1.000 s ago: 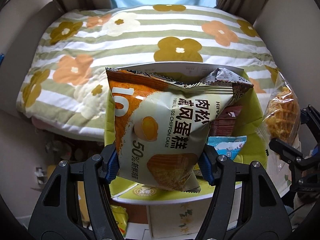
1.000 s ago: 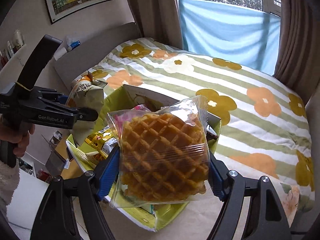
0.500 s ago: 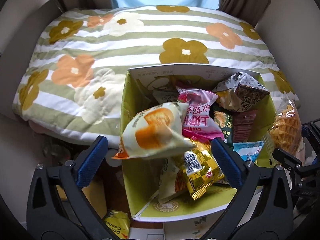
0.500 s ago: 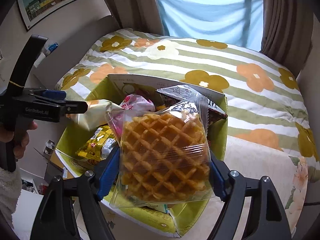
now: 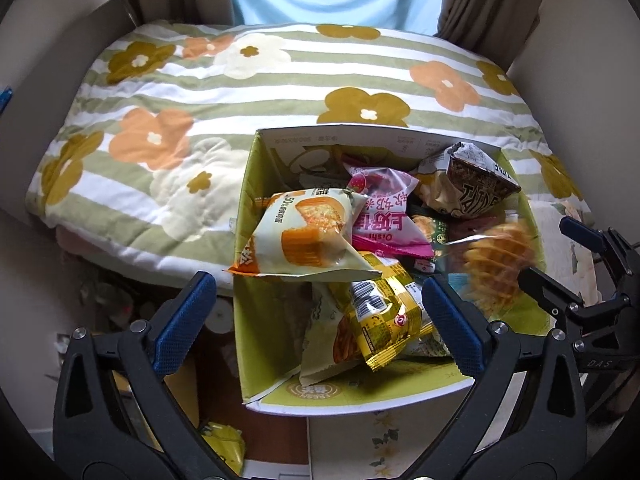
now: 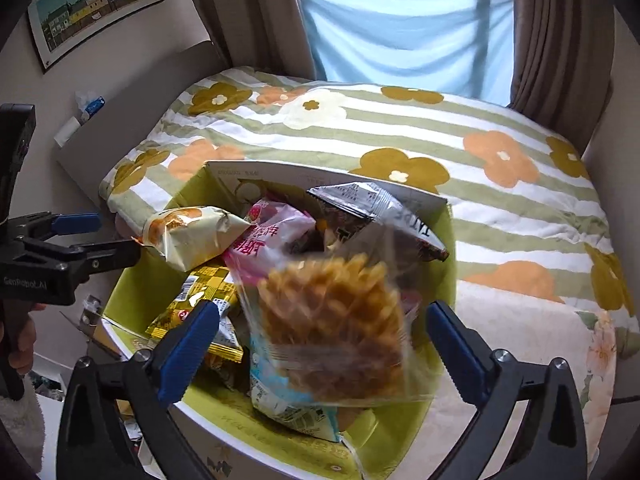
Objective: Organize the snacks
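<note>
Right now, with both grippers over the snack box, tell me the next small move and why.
Probably lift both grippers clear of the box. The left gripper is open, its cake pack resting on the pile. The right gripper is opening, its pads off the blurred waffle pack dropping in.

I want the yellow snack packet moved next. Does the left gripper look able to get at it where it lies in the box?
Probably yes: the yellow snack packet lies uncovered near the left gripper, whose fingers stand wide open.

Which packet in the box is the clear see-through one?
The waffle packet: its wrapper is transparent, showing the waffle; the other packets are printed and opaque.
</note>
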Demonstrator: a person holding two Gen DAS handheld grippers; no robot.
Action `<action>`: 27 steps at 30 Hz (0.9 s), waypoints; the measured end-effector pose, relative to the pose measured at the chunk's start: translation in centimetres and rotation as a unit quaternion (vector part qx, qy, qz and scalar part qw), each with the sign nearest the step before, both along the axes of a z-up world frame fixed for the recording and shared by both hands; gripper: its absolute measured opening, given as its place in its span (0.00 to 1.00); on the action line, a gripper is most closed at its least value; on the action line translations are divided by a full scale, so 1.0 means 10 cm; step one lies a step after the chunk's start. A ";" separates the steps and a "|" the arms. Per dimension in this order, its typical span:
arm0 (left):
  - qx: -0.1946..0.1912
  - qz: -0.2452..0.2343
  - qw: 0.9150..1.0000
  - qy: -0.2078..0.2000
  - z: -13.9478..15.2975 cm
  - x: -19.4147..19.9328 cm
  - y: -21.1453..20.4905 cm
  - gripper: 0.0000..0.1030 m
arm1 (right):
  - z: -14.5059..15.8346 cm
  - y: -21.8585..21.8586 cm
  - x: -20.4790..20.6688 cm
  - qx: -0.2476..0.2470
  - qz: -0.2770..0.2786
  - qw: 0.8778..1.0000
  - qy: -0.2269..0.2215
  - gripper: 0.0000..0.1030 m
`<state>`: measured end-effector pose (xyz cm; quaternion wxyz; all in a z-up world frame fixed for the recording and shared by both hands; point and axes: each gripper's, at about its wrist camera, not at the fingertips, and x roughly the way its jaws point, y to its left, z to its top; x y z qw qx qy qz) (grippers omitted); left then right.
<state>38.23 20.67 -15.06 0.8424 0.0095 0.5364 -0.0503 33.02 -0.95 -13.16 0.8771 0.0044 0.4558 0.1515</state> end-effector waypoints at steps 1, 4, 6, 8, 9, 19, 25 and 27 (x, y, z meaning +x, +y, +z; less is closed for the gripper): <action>-0.001 -0.001 1.000 0.000 -0.01 -0.02 0.00 0.99 | -0.01 -0.01 0.00 -0.001 -0.005 1.000 0.003 1.00; 0.000 -0.007 1.000 0.002 -0.05 -0.04 -0.02 0.99 | -0.04 -0.06 -0.03 0.004 -0.019 1.000 0.008 1.00; 0.003 -0.011 1.000 0.002 -0.07 -0.06 -0.03 0.99 | -0.02 -0.07 -0.06 0.003 -0.024 1.000 0.006 1.00; -0.002 -0.016 1.000 0.001 -0.07 -0.09 -0.05 0.99 | 0.01 -0.07 -0.09 0.000 -0.029 1.000 0.002 1.00; -0.004 -0.018 1.000 0.000 -0.06 -0.10 -0.06 0.99 | 0.03 -0.07 -0.11 -0.001 -0.031 1.000 0.000 1.00; 0.003 -0.024 0.998 -0.060 0.39 -0.47 -0.25 0.99 | 0.44 -0.20 -0.47 0.019 -0.037 0.997 -0.058 1.00; 0.003 -0.017 0.990 -0.138 0.87 -0.94 -0.56 0.99 | 0.86 -0.53 -0.91 0.022 -0.057 0.993 -0.105 1.00; -0.003 -0.014 0.986 -0.164 1.01 -1.15 -0.69 0.99 | 1.00 -0.66 -1.08 0.015 -0.067 0.990 -0.120 1.00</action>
